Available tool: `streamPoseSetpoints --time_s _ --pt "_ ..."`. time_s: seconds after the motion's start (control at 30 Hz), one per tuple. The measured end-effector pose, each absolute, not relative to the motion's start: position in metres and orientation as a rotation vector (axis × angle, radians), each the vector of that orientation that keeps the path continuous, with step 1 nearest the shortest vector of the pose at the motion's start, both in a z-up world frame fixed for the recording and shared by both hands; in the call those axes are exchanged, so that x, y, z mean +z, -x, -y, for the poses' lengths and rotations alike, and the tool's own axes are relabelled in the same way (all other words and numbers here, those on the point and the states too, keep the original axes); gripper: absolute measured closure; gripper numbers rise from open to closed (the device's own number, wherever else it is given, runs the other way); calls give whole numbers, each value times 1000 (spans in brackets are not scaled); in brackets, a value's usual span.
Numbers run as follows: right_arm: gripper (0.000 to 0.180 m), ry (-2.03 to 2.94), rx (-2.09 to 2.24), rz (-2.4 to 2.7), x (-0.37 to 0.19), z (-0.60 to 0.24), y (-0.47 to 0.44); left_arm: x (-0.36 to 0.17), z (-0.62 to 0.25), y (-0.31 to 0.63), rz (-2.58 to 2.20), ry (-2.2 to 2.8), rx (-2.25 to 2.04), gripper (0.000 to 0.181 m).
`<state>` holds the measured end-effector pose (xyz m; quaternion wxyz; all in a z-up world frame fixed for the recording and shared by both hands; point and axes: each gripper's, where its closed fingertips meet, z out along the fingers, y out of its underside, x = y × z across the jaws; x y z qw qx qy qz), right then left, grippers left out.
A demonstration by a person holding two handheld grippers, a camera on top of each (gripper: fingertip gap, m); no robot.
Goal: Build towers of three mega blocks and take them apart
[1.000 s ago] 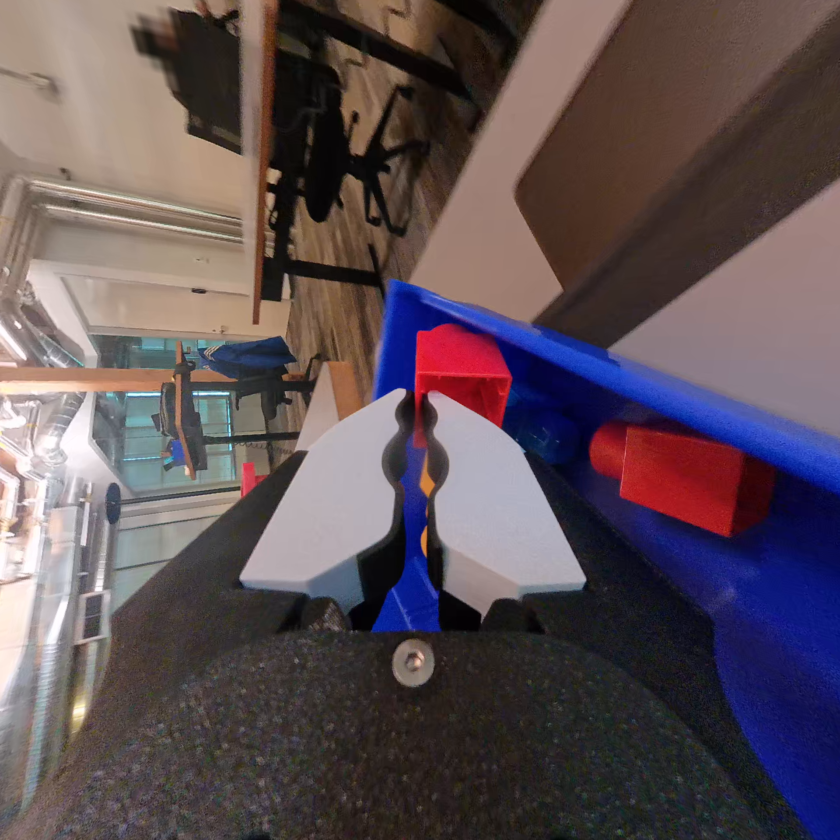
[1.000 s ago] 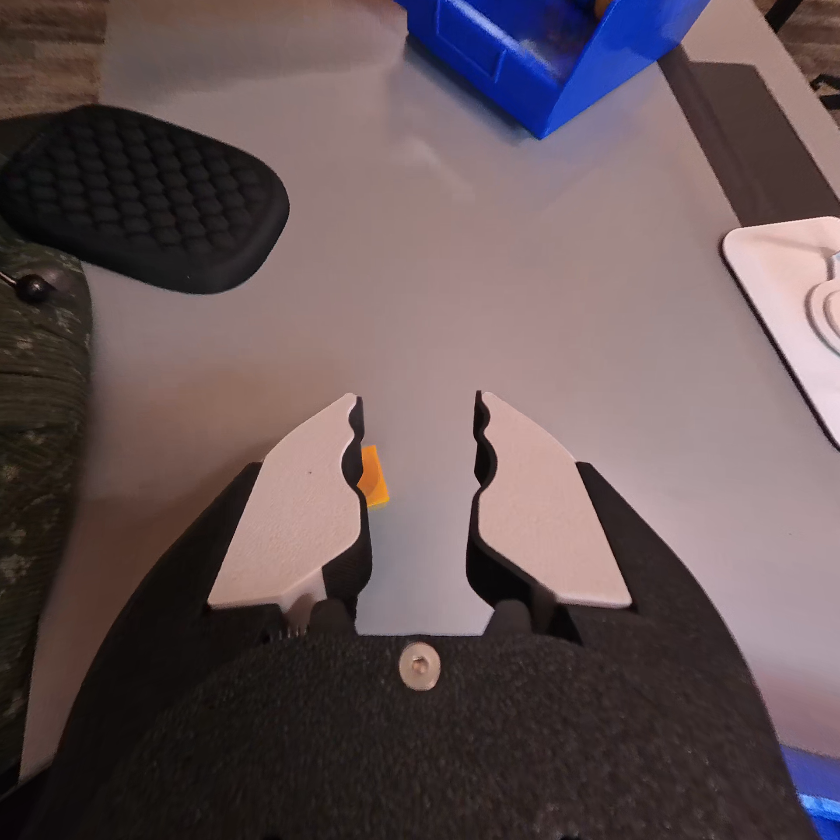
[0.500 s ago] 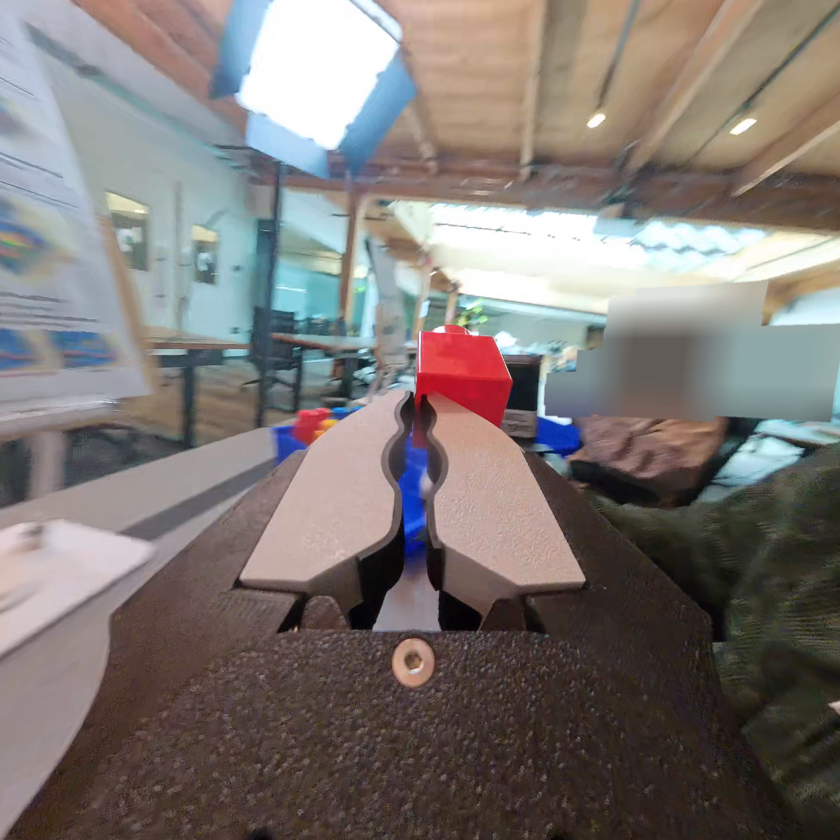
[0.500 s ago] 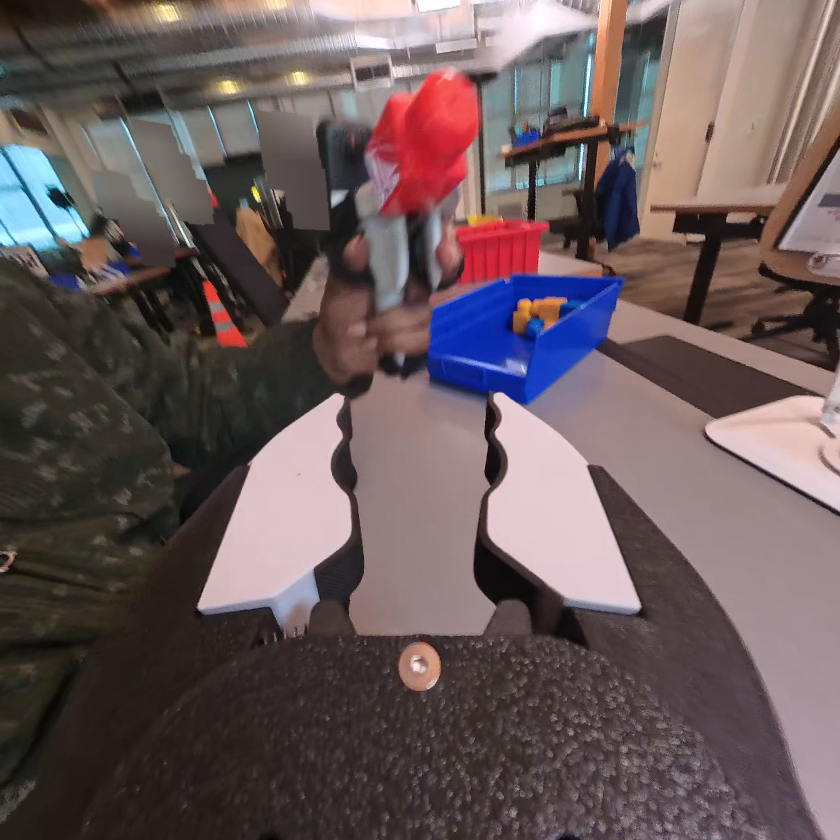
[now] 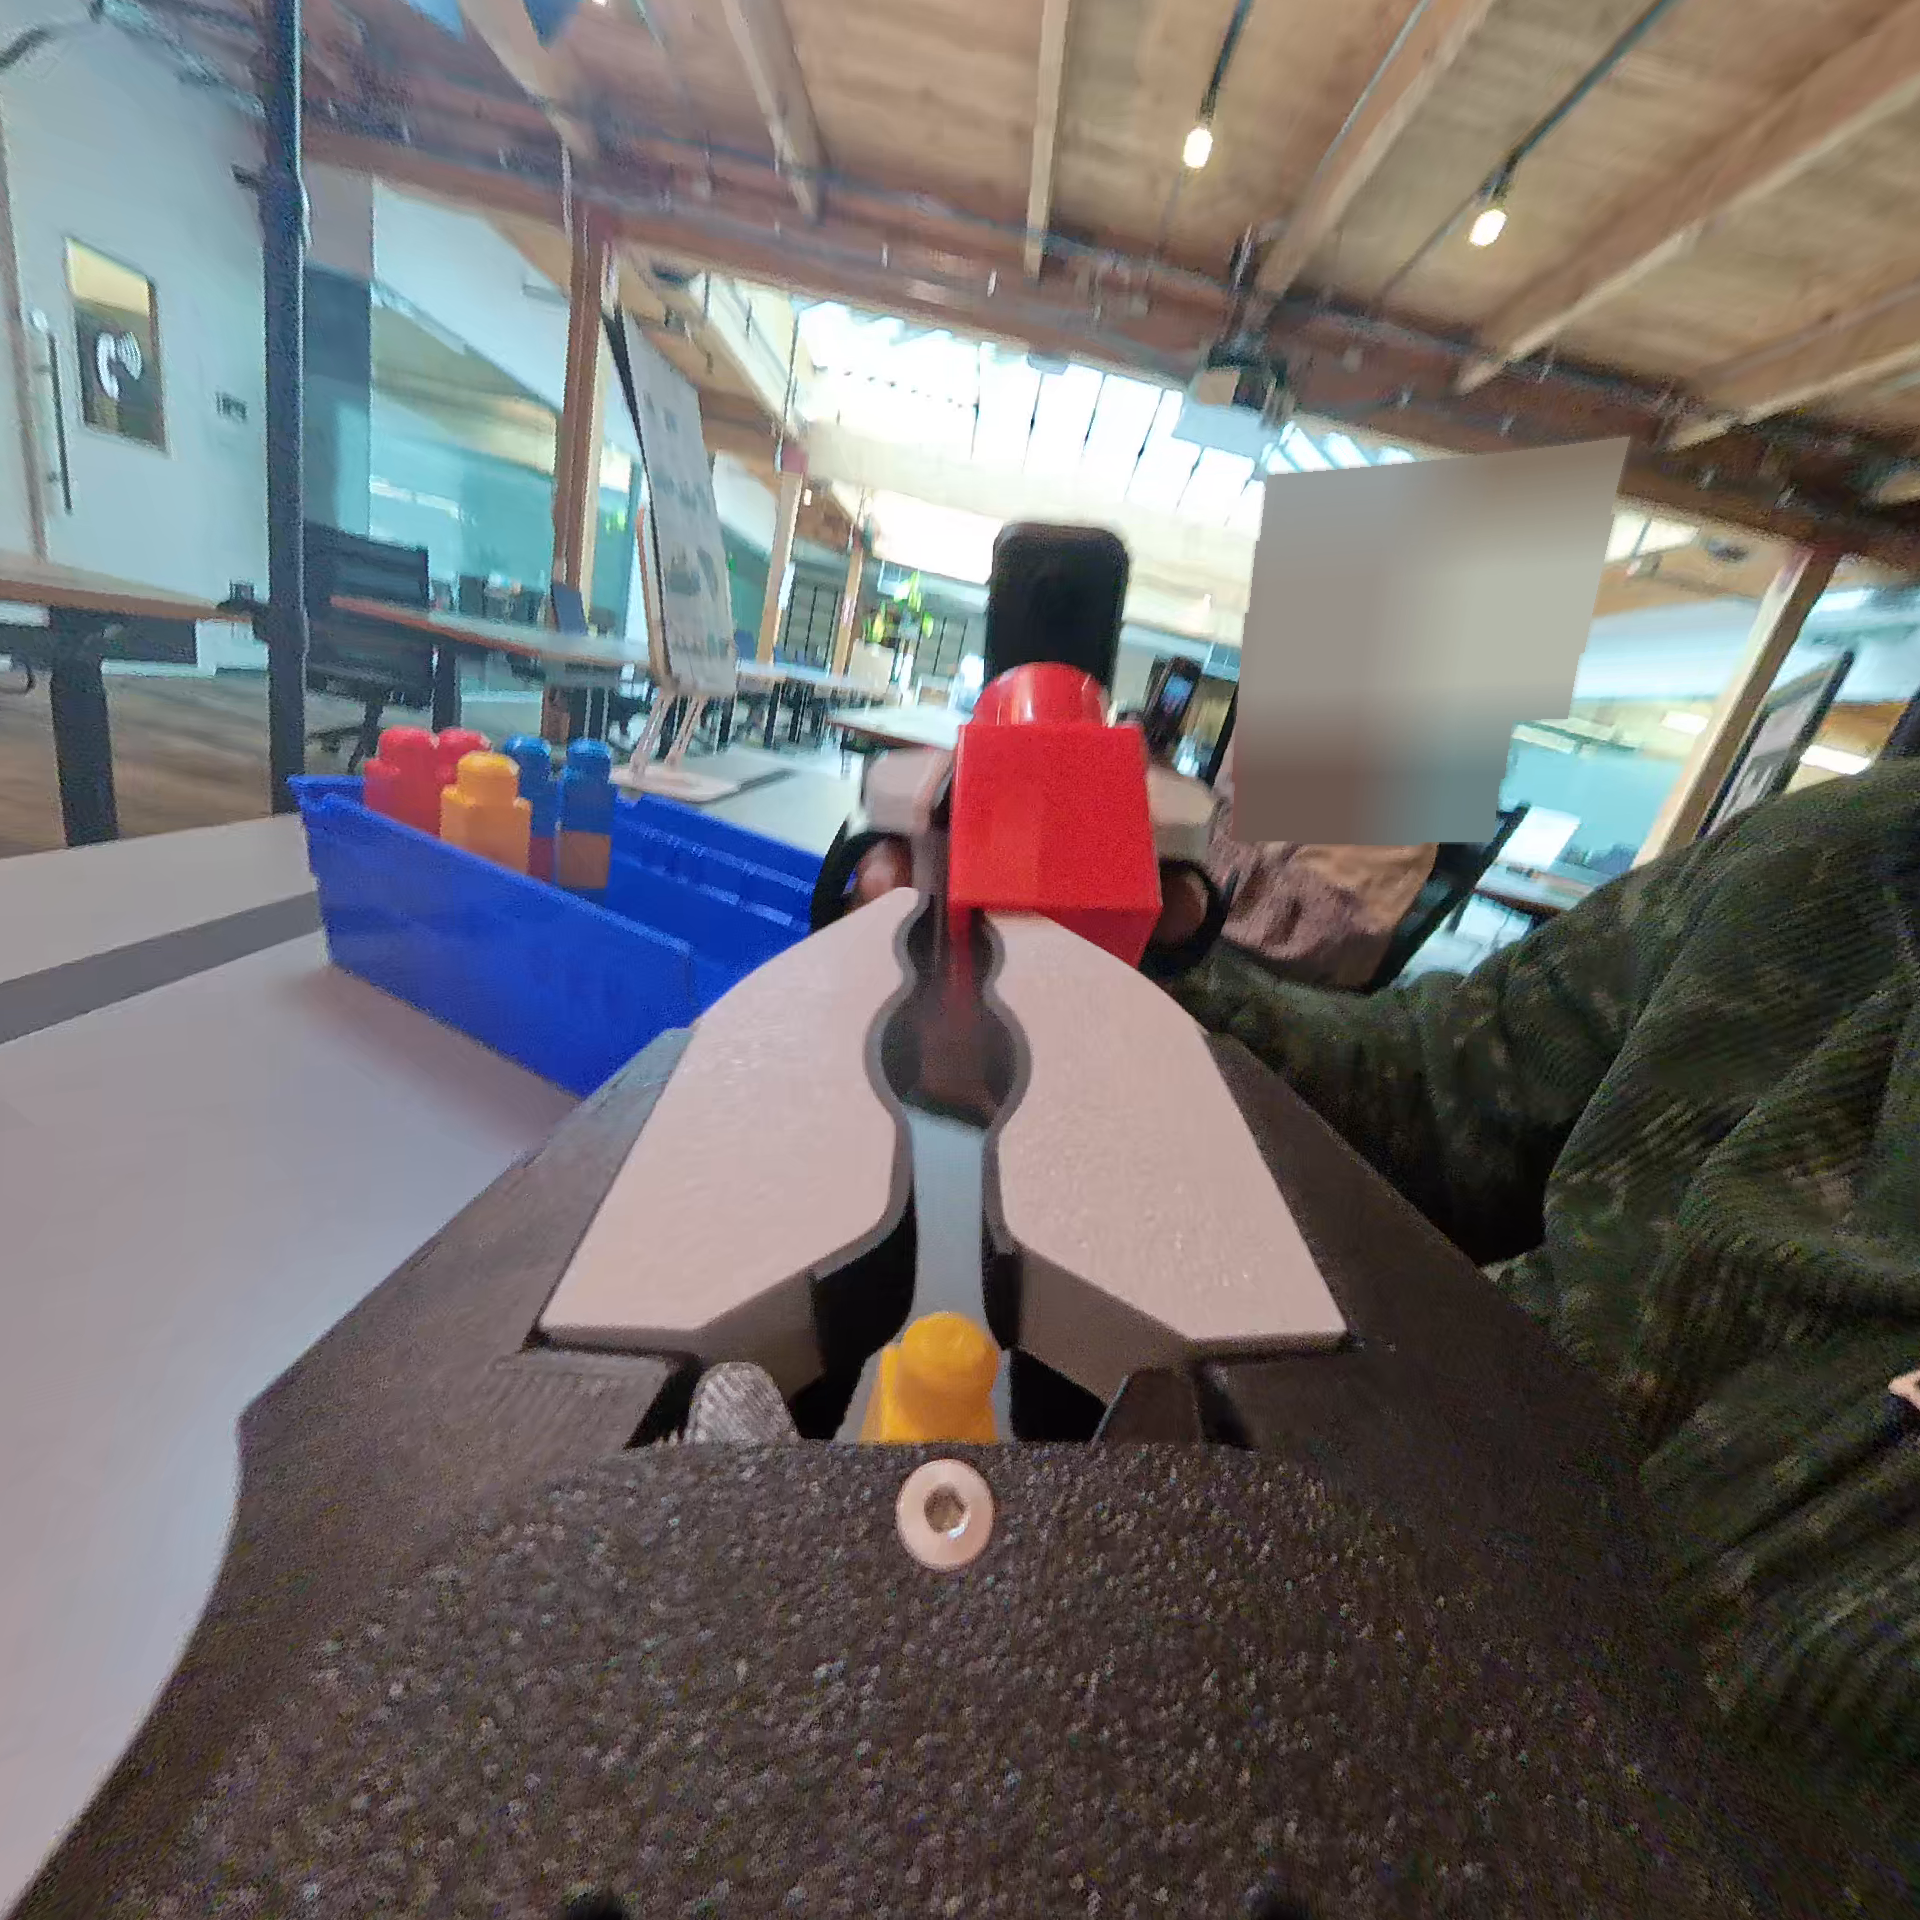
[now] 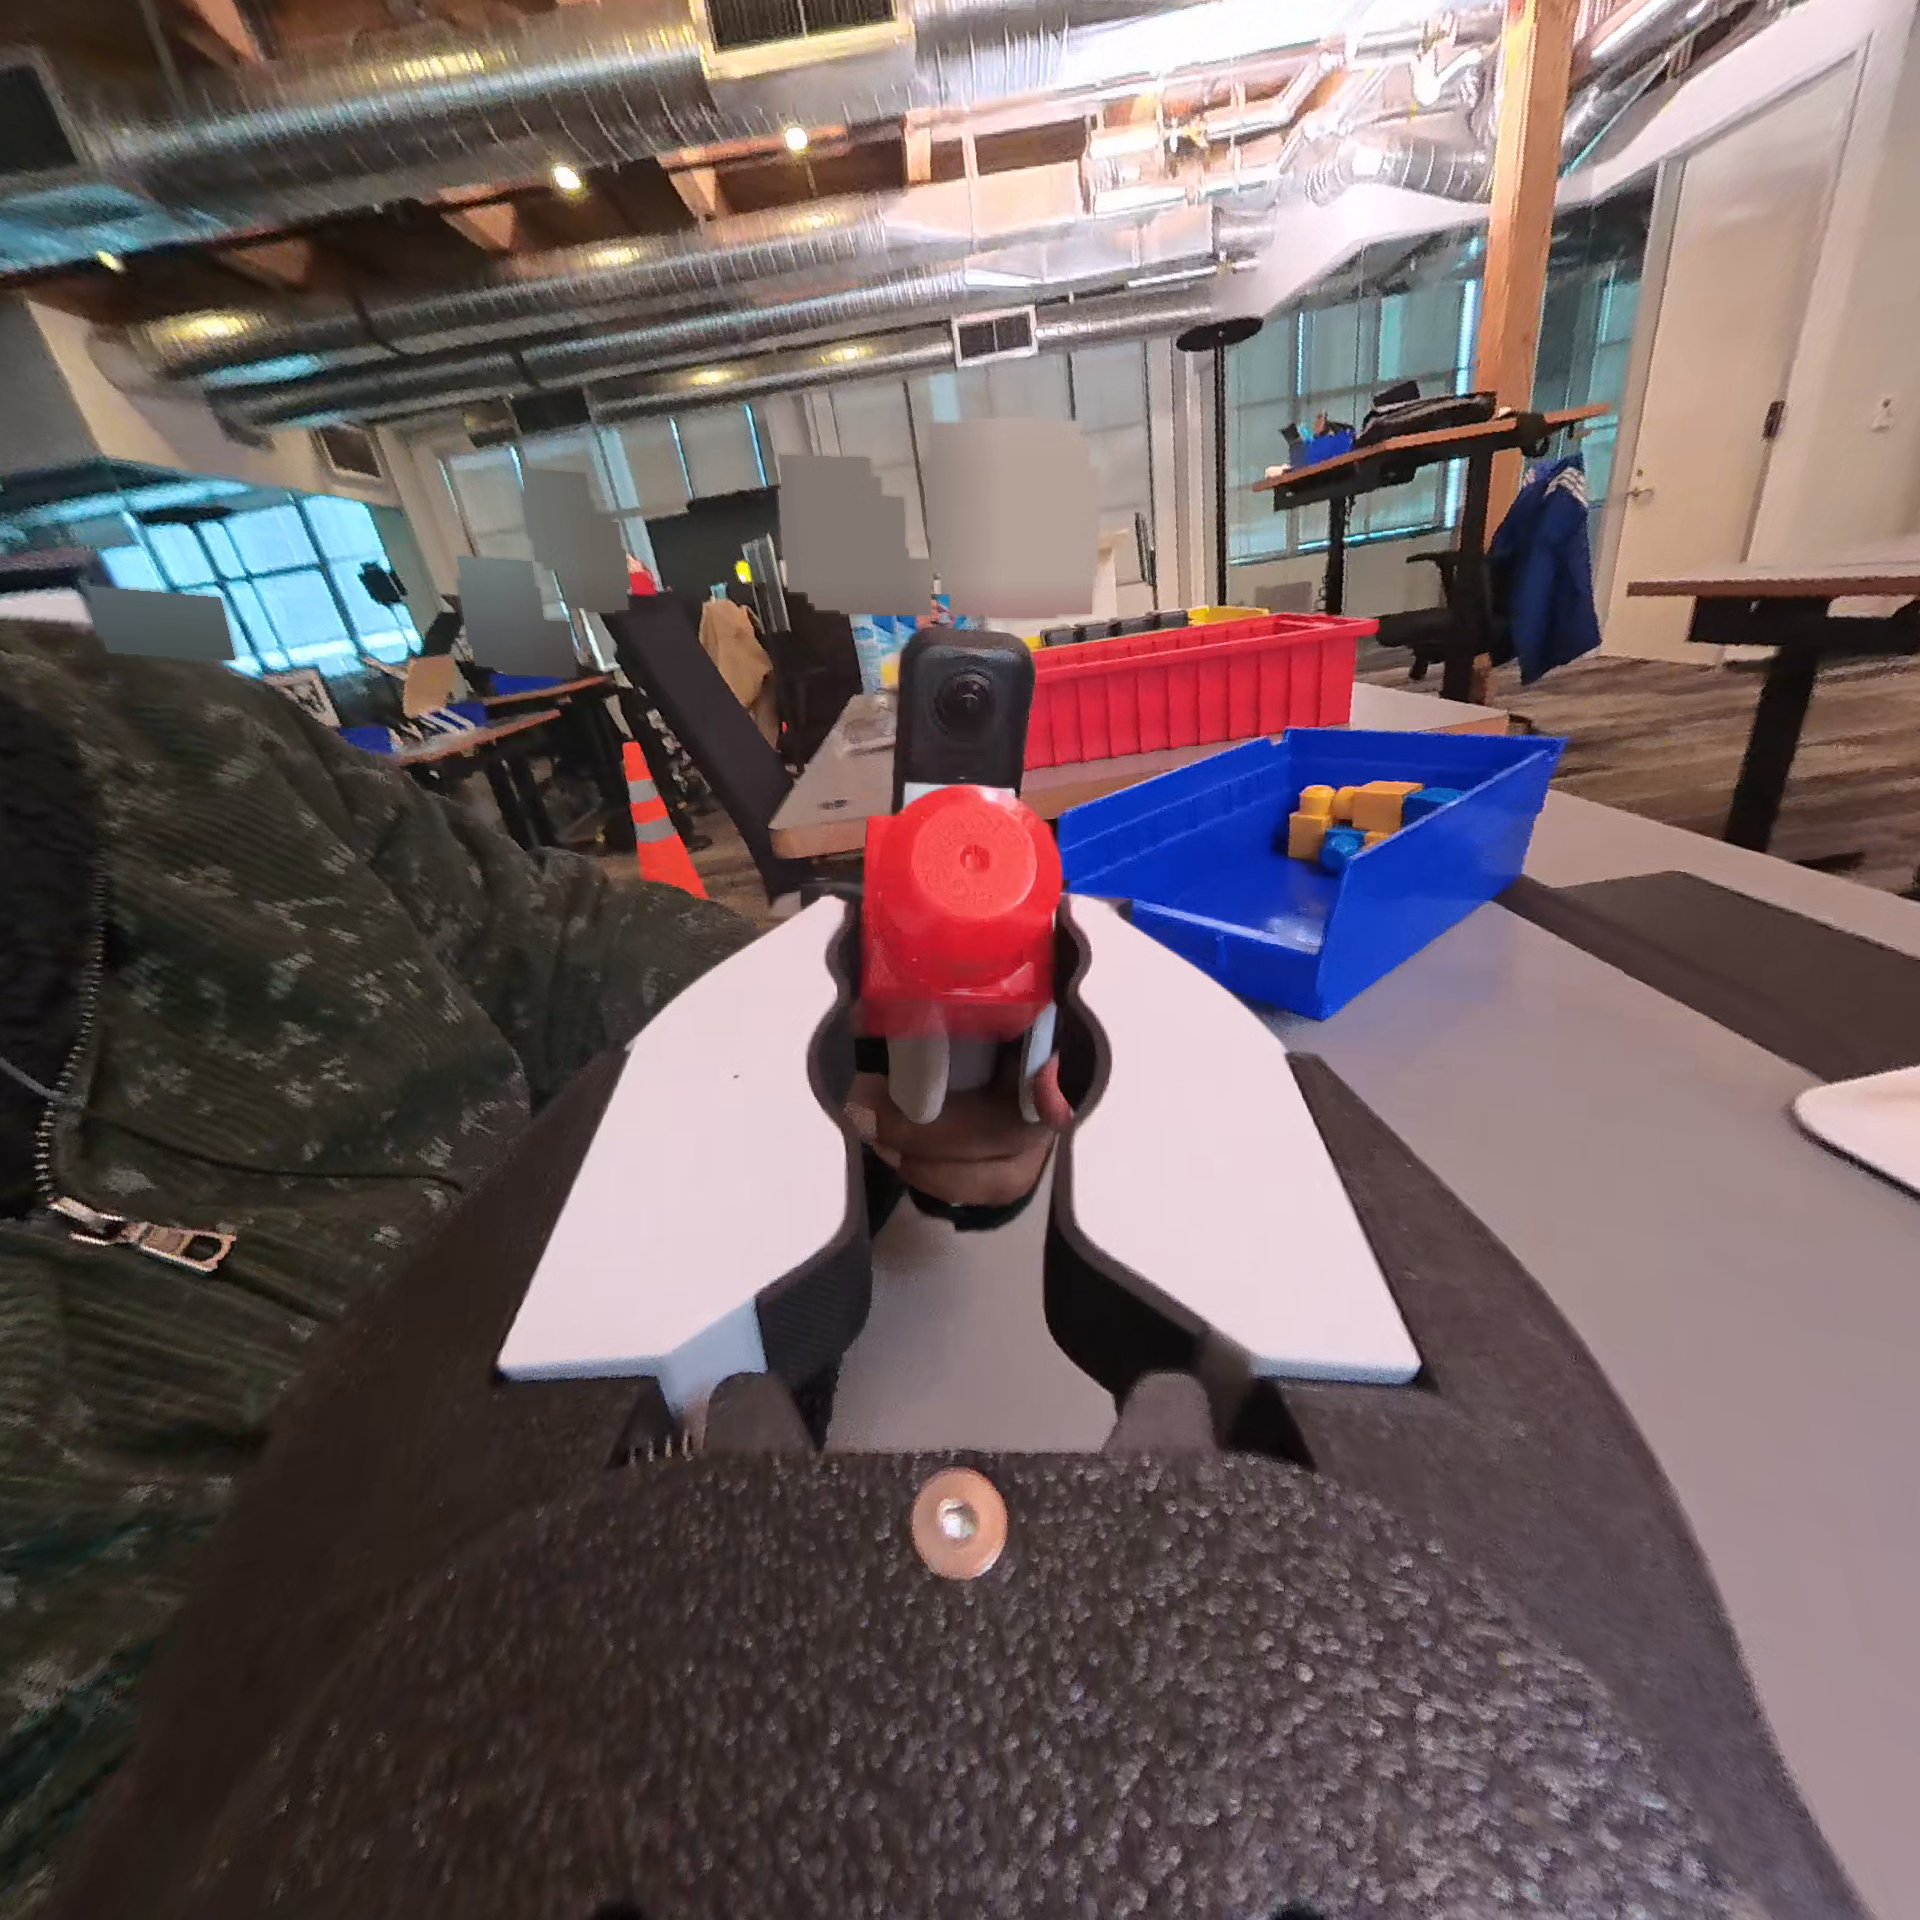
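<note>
A red block is held up in the air between both grippers. My left gripper is shut on the block's lower wall, which sits between its fingertips. In the right wrist view the red block shows stud-first, and my right gripper is shut on its two sides. The right gripper's grey fingers also flank the block in the left wrist view. The left gripper's fingers show below the block in the right wrist view. A yellow block stands on the grey table under the left gripper.
A blue bin with red, yellow and blue blocks stands on the table at the left. In the right wrist view a blue bin holds yellow and blue blocks, a red bin is behind it, and a white base is at the right edge. A green sleeve is at the left.
My left gripper lifted the red block out of the blue bin and turned it to face the right gripper. My right gripper rose from the table, opened wide, then closed on the block's sides.
</note>
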<state>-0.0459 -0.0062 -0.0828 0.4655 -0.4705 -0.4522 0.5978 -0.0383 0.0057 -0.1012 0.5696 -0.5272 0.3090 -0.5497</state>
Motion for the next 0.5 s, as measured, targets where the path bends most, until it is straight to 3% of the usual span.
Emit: streamPoseSetpoints --time_s 0.1,0.27,0.4,0.5 --pt "144 1178 1370 1185 -77 0 31 -135 -14 39 -899 1433 -1187 139" --pt "144 1368 974 1562 -130 -13 8 -222 6 17 -1300 1758 -942 110" --pt "144 1449 921 1663 -153 -13 -2 -264 22 5 -1495 1837 -726 110" --pt "144 1461 916 1702 -158 -9 -3 -279 16 -2 -1487 1855 -576 125"
